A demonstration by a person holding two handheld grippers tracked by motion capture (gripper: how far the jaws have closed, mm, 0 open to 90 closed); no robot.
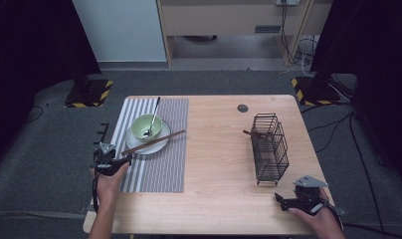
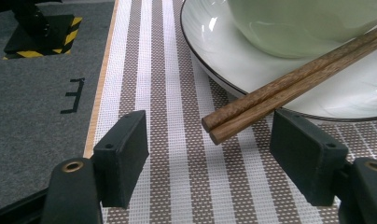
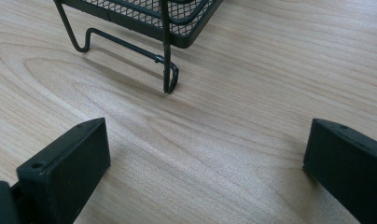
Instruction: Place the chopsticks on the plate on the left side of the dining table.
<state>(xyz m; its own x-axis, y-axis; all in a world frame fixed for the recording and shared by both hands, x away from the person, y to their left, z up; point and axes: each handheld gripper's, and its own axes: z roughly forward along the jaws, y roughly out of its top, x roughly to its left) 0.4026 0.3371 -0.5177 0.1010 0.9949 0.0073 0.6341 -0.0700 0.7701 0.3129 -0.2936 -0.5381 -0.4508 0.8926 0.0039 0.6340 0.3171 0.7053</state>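
Left gripper [image 2: 210, 154] sits low over the grey-and-white striped woven placemat [image 2: 177, 177], jaws apart with the near ends of the two dark brown wooden chopsticks [image 2: 280, 91] between them, pads not touching. Chopsticks lie across the white plate [image 2: 214, 51] rim, against the pale green bowl [image 2: 308, 23]. Right gripper [image 3: 205, 163] is spread open over bare wooden table [image 3: 224, 140], near the black wire basket [image 3: 144, 14]

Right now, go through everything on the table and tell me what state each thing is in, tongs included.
Chopsticks: a pair, lying across the plate rim, ends between the open left tongs, untouched.
Bowl: upright on the plate, spoon inside.
Spoon: leaning in the bowl.
Plate: flat on the striped mat.
Wire basket: standing on the table.
Left tongs: open.
Right tongs: open, empty.
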